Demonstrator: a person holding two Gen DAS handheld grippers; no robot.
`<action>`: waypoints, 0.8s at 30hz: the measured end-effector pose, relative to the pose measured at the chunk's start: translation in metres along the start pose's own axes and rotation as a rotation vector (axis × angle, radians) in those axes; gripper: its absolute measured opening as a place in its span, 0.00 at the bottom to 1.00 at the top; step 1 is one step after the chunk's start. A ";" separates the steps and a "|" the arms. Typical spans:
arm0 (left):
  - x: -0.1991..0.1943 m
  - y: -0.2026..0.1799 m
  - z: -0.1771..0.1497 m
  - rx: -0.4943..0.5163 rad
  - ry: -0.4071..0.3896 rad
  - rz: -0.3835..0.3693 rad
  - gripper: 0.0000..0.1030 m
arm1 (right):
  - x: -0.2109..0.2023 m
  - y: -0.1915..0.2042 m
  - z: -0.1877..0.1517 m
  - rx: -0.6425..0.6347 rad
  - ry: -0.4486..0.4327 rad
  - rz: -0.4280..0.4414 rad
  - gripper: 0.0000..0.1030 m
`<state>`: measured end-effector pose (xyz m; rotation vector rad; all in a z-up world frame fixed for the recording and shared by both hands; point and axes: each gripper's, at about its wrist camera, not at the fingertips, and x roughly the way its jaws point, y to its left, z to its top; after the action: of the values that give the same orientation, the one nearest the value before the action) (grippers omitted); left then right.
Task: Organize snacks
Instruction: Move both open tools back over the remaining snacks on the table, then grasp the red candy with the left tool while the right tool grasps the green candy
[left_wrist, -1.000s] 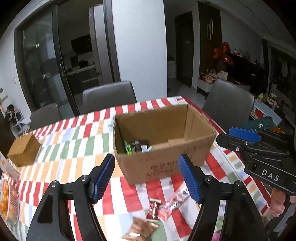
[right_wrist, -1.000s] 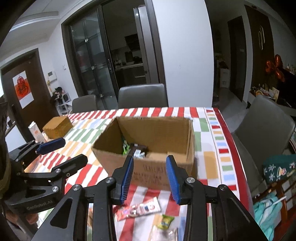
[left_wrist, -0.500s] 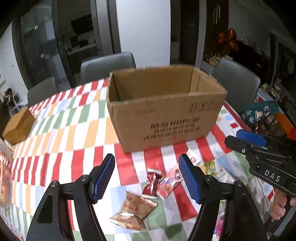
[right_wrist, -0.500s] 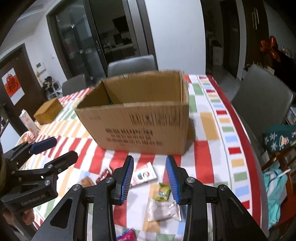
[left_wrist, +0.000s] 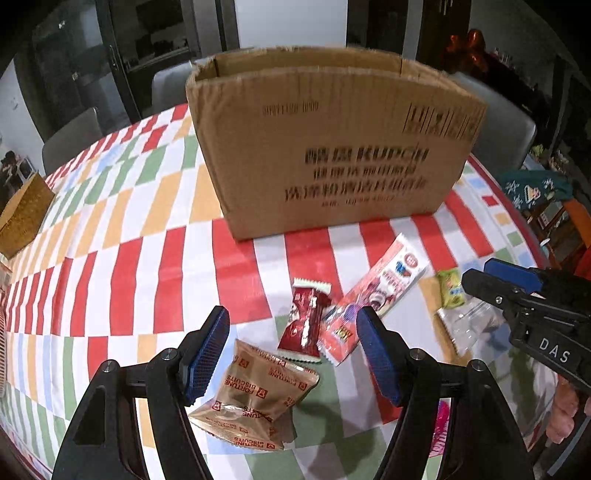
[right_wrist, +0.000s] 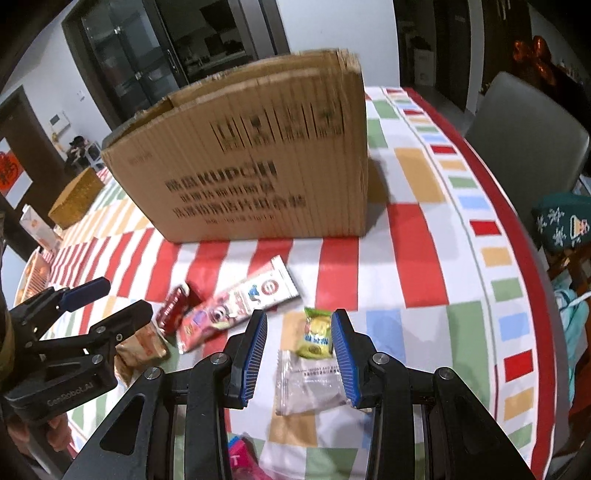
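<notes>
Claws (left_wrist: 293, 350) (right_wrist: 299, 350), both unclenched and empty, are being centred over separate packets (left_wrist: 258, 395) (right_wrist: 316, 334) before closing.

The tablecloth (left_wrist: 122, 236) is white, checked in red, orange, green and pale blue, with a red border. The box (left_wrist: 332, 147) is brown with dark print. The biscuit pack (left_wrist: 255, 398) is tan with red lettering. One wrapper (left_wrist: 304, 321) is dark red, another (right_wrist: 317, 334) yellow-green. The long packet (right_wrist: 240, 306) is pink and white. The gripper pads (right_wrist: 255, 347) are blue on black.
</notes>
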<state>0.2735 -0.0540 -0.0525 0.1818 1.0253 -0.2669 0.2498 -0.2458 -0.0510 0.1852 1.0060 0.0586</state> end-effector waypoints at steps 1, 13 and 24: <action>0.004 0.000 -0.001 0.001 0.010 0.003 0.69 | 0.002 0.000 -0.001 0.001 0.006 -0.003 0.37; 0.039 0.006 -0.001 -0.007 0.094 -0.018 0.66 | 0.031 -0.003 -0.009 0.003 0.079 -0.021 0.36; 0.057 0.012 0.011 -0.047 0.129 -0.088 0.41 | 0.049 -0.002 -0.004 -0.007 0.108 -0.018 0.32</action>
<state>0.3138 -0.0531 -0.0959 0.1120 1.1681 -0.3140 0.2727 -0.2410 -0.0941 0.1678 1.1144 0.0566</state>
